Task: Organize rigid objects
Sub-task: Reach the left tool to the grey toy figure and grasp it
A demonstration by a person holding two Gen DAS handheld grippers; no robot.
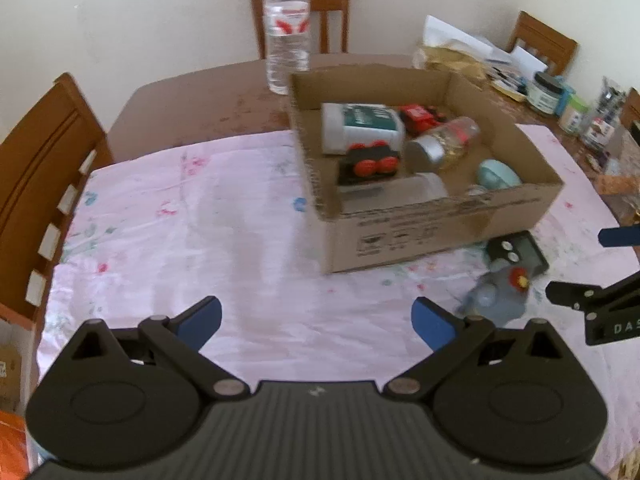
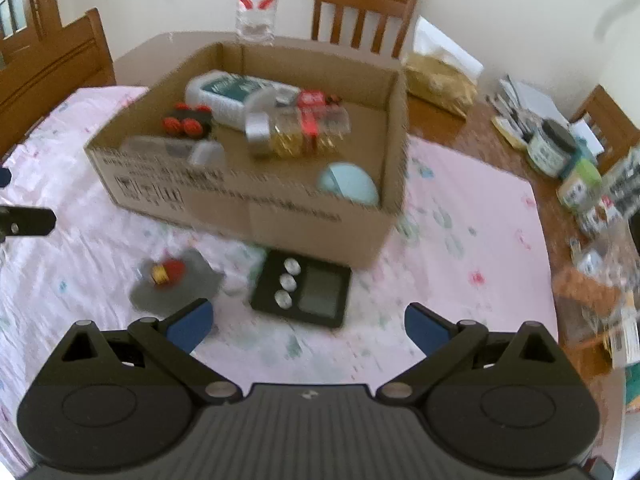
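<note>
A cardboard box (image 1: 440, 220) (image 2: 248, 216) stands on the pink cloth and holds several items: a white bottle with a green label (image 1: 360, 124) (image 2: 232, 92), a black toy car with red wheels (image 1: 368, 164) (image 2: 186, 122), a clear jar with a silver lid (image 1: 444, 142) (image 2: 296, 132) and a pale blue round thing (image 1: 498, 174) (image 2: 348, 184). In front of the box lie a black digital timer (image 2: 308, 292) (image 1: 516, 254) and a grey toy with a red and yellow knob (image 2: 176, 280) (image 1: 500, 292). My left gripper (image 1: 316, 320) is open over bare cloth. My right gripper (image 2: 308, 326) is open just short of the timer.
A clear water bottle (image 1: 287, 28) (image 2: 258, 4) stands behind the box. Wooden chairs (image 1: 44, 184) (image 2: 362, 12) ring the table. Jars, papers and clutter (image 2: 580, 168) crowd the table's right side. The right gripper's tip (image 1: 600, 300) shows at the left wrist view's right edge.
</note>
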